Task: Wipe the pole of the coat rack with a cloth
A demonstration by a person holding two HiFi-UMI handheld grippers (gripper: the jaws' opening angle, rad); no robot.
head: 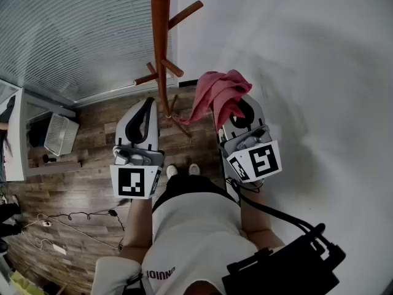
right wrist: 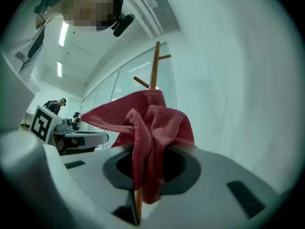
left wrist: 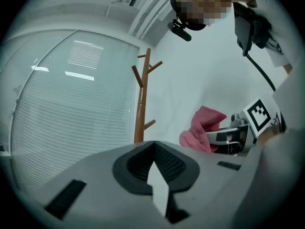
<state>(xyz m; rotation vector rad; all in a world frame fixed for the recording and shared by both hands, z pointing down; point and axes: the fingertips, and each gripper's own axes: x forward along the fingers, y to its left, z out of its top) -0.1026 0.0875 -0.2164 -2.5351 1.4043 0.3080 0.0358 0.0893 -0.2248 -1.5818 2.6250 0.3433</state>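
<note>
The wooden coat rack (head: 161,48) stands in the corner between a blinded window and a white wall, its pole (left wrist: 141,106) rising ahead of both grippers. A pink cloth (head: 218,96) hangs bunched from my right gripper (head: 232,110), which is shut on it, just right of the pole's lower part. In the right gripper view the cloth (right wrist: 150,137) covers the jaws and the pole (right wrist: 155,66) shows above it. My left gripper (head: 147,110) is shut and holds nothing, close to the left of the pole's foot.
The rack's spread legs (head: 178,123) rest on the wood floor (head: 80,195). A white basket (head: 60,134) and a desk edge (head: 13,137) lie to the left. Cables (head: 67,217) trail on the floor. The white wall (head: 307,72) is on the right.
</note>
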